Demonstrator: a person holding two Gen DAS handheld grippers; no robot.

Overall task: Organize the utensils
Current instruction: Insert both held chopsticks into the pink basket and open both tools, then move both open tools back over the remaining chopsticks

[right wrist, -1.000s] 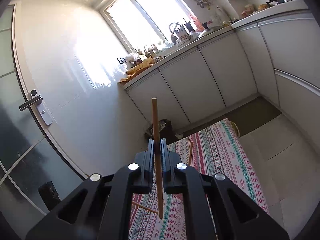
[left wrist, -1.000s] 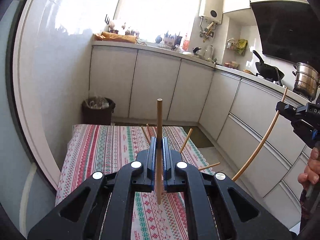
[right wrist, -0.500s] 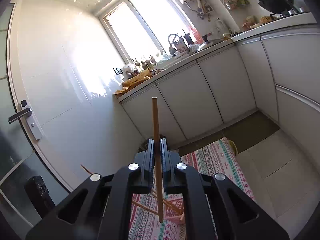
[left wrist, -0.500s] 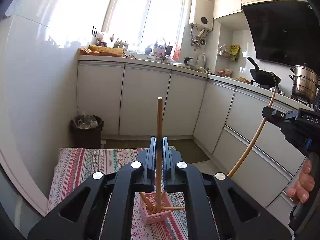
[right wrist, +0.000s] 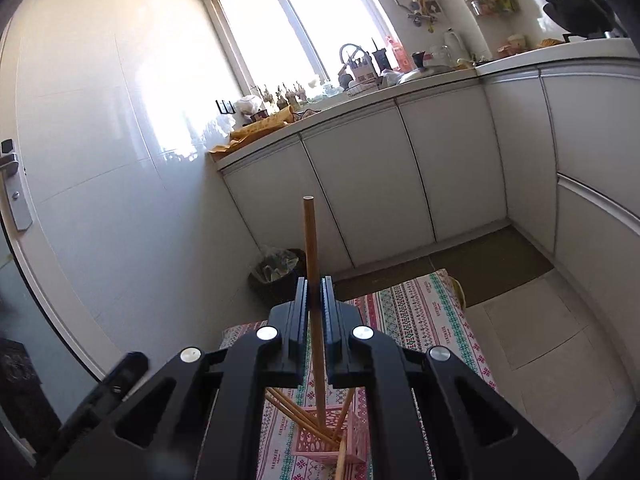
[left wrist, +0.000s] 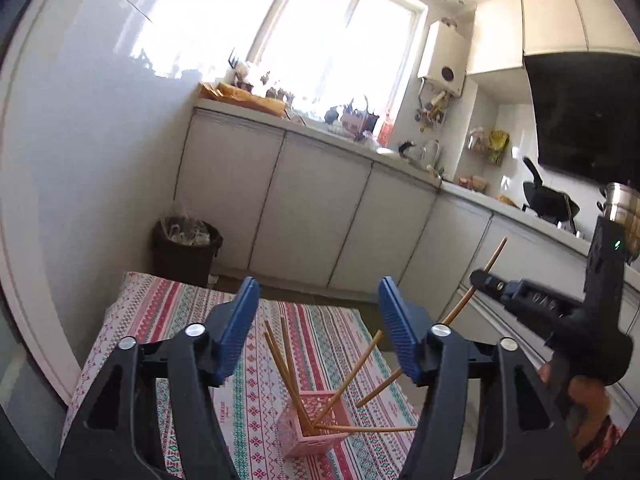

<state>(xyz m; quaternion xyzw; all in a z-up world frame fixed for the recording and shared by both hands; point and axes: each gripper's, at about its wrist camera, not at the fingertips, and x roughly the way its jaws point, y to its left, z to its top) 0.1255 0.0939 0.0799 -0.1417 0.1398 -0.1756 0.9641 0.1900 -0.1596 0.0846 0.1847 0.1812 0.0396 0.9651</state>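
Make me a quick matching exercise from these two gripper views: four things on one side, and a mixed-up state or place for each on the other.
Column one:
1. left gripper
2. right gripper
3. pink basket
4. bin

Column two:
a. clamped on an upright chopstick
b. on the floor beyond the table
c. jaws apart, nothing between them
d. on the patterned cloth, holding several chopsticks

Pairs: 1-c, 2-a, 3-d, 4-b
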